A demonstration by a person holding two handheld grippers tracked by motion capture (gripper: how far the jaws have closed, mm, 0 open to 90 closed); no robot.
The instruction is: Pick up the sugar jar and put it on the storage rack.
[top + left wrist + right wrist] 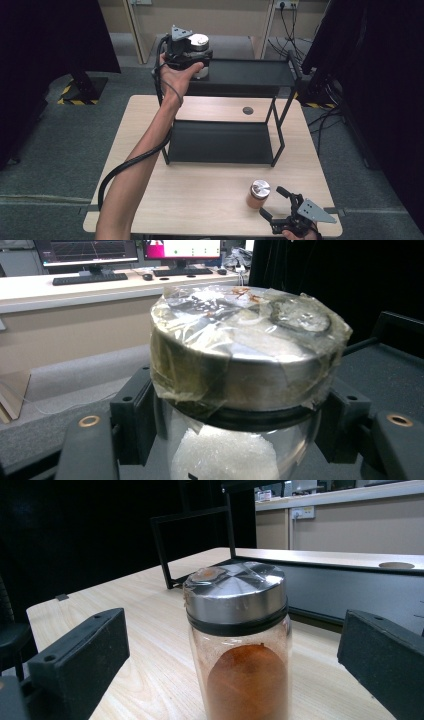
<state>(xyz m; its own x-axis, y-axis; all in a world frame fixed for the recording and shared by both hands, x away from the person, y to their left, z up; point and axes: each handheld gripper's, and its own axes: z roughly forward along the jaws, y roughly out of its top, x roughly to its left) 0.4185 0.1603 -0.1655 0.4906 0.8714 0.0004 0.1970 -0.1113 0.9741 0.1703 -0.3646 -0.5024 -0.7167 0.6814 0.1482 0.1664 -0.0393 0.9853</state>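
the landmark here is the black two-tier rack (235, 75) standing at the back of the surface (200, 195). at the rack's left end, over its top shelf, the left claw (197, 62) is clamped on a jar of white grains (225, 460); in the left gripper view both jaws press the glass just under the taped steel lid (245, 350), and the jar stands upright, its long axis vertical. from the high view the jar sits at the left edge of the top shelf, though whether its base already rests on the shelf or hangs just above it cannot be told. so the relation that matters on this side is straight down: the shelf lies below the jar, and the claw holds it from the side facing the person.

further right, well in front of the rack near the surface's front right corner, a jar of reddish-brown powder (258, 194) stands upright on the wood. the right claw (281, 205) has its jaws spread wide and grips nothing; the jar lies just ahead of it, and in the right gripper view it sits centred between the two jaws, apart from both. the right hand (295, 234) is by far the nearer one to this jar, so a short push forward and a squeeze looks like all it needs.
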